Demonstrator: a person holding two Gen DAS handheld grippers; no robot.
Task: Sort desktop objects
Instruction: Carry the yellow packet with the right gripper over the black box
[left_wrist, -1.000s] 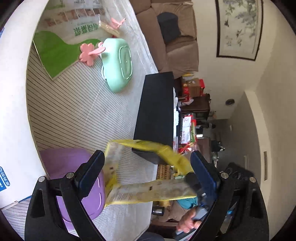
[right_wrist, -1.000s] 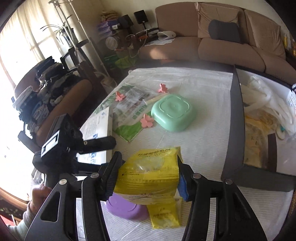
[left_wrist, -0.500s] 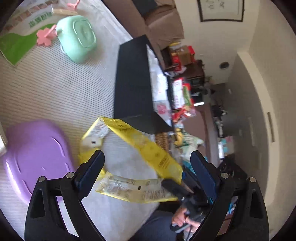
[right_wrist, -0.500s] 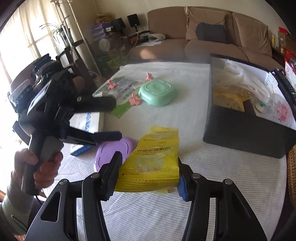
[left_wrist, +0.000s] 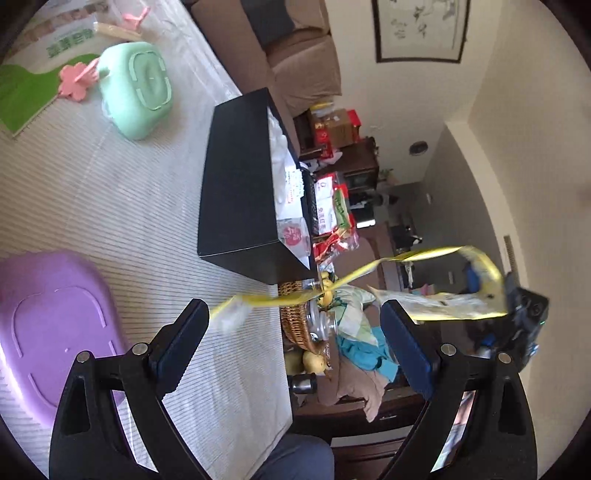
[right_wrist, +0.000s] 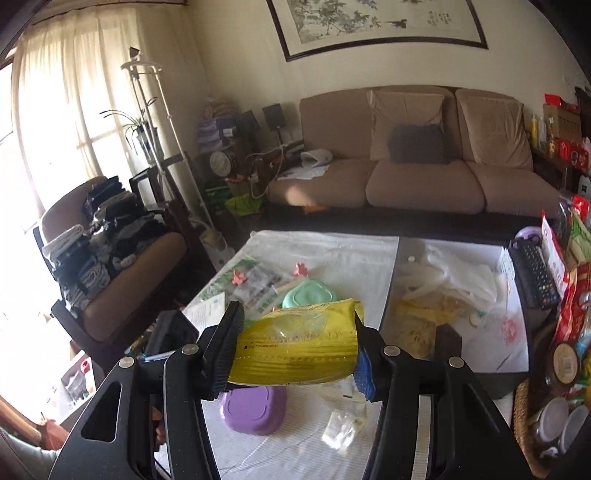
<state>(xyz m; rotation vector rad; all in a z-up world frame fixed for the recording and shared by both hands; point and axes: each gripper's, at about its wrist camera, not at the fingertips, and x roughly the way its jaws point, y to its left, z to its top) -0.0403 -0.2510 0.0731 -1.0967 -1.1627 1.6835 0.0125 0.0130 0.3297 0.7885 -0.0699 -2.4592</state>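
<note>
My right gripper is shut on a yellow packet and holds it in the air above the table. In the left wrist view the same yellow packet shows as a blurred strip off to the right. My left gripper is open near the table's front edge, with nothing between its fingers. A black box to the right holds white bags and yellow packets. On the striped cloth lie a purple case and a green case.
A small clear packet lies or hangs below the held one. Pink flower clips and a green-printed bag lie at the far side. A wicker basket with fruit and jars stands beyond the table's right edge. A sofa is behind.
The right gripper has risen from the table with the yellow packet and now faces the black box. The packet has left the space between the left gripper's fingers.
</note>
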